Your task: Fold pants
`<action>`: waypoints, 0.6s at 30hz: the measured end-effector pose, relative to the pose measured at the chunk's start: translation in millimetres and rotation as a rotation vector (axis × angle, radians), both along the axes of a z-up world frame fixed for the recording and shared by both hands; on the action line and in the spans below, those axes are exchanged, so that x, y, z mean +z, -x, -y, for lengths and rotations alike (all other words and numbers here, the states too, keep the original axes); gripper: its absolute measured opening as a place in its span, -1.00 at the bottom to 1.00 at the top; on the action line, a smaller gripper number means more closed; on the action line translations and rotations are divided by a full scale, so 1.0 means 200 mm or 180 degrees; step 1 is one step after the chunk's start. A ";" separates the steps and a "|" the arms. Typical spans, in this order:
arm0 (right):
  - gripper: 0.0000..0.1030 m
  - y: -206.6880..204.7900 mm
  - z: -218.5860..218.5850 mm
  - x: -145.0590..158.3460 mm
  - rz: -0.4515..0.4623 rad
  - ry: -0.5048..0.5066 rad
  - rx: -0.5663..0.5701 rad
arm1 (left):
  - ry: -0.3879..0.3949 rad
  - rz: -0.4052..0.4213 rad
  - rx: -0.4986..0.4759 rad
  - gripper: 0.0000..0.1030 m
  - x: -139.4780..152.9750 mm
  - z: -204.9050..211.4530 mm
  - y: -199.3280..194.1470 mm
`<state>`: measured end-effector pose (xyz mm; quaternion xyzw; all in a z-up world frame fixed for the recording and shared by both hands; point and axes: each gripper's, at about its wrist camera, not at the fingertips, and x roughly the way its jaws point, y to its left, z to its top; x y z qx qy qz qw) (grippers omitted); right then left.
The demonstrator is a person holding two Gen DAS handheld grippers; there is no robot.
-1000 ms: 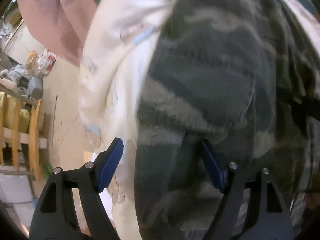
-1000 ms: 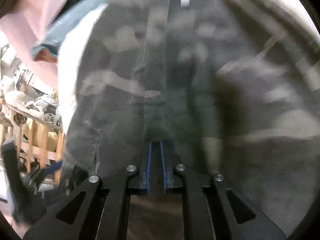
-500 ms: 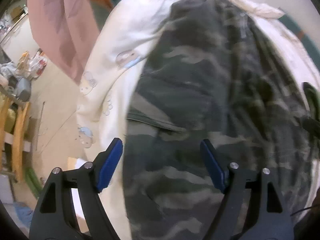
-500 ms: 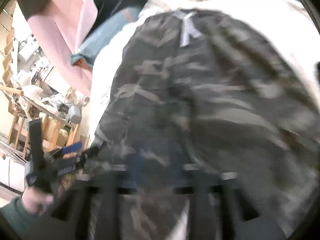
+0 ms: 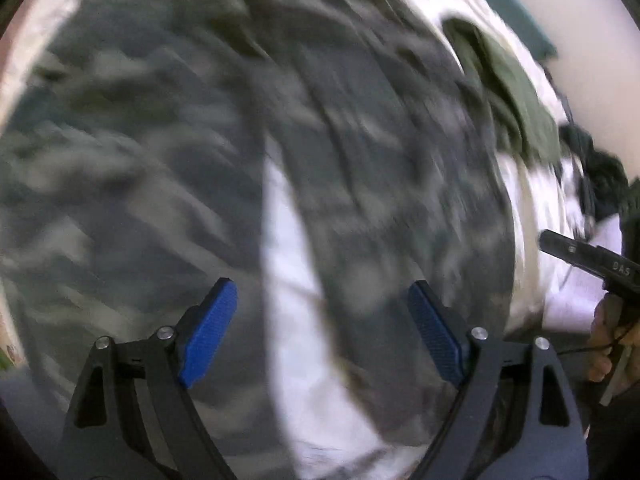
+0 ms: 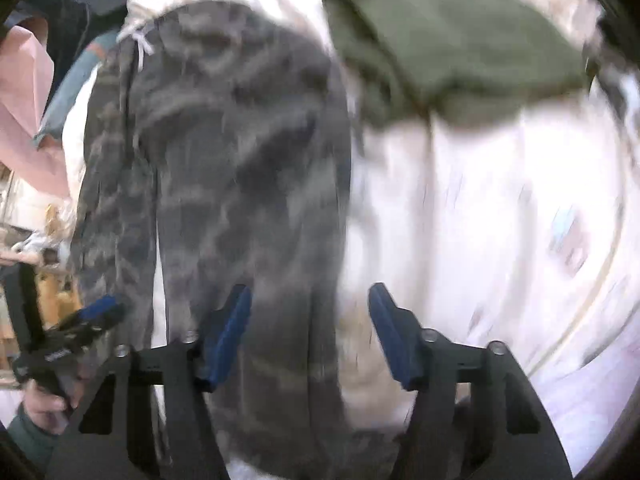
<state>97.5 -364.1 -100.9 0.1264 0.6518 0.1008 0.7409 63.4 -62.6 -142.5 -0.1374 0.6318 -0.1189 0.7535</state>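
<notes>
Camouflage pants [image 6: 248, 184] spread flat on a pale bedsheet [image 6: 480, 240], waistband with white drawstring [image 6: 142, 46] up at 11 o'clock in the right wrist view, legs running down toward 6 o'clock. Two legs lying side by side in the left wrist view, split by a strip of white sheet from centre to 6 o'clock. A folded green garment [image 6: 448, 36] at 1 o'clock, apart from the pants.

Right gripper [image 6: 310, 330] no longer pinched tight as a second ago: released wide, then just been closing partway again, now at a middling gap. Blue pads [image 6: 228, 338] hanging above the outer edge of the nearer leg, cloth showing between them but not pressed. Left gripper [image 5: 322, 332] spread wide, just been opening slightly further, holding nothing, poised over the gap between the legs, pads [image 5: 208, 332] clear of the cloth. Heavy blur in both views, so fine contact hard to judge.

Compared with a second ago, both cameras now farther down the legs, away from the pocket and waist. Likely meaning: cloth let go and laid out, next grasp to come lower on the legs, probably for bringing them up toward the waistband. No fold visible yet.
</notes>
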 end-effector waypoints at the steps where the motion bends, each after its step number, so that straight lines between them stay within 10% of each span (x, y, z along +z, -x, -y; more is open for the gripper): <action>1: -0.08 0.03 -0.01 -0.02 -0.0026 0.0047 0.0054 | -0.0015 -0.0029 -0.0044 0.64 -0.03 0.06 0.02; 8: -0.25 0.10 0.00 -0.14 0.0081 0.0072 0.0016 | -0.0095 -0.0258 -0.0045 -0.21 -0.23 0.21 0.05; 10: -0.32 0.10 0.03 -0.17 0.0003 -0.0066 -0.0101 | -0.0146 -0.0194 -0.0087 -0.82 -0.23 0.22 0.06; 18: -0.32 0.09 0.18 -0.10 0.0261 -0.0318 -0.0521 | -0.0618 0.0002 -0.0184 -0.87 -0.12 0.21 0.12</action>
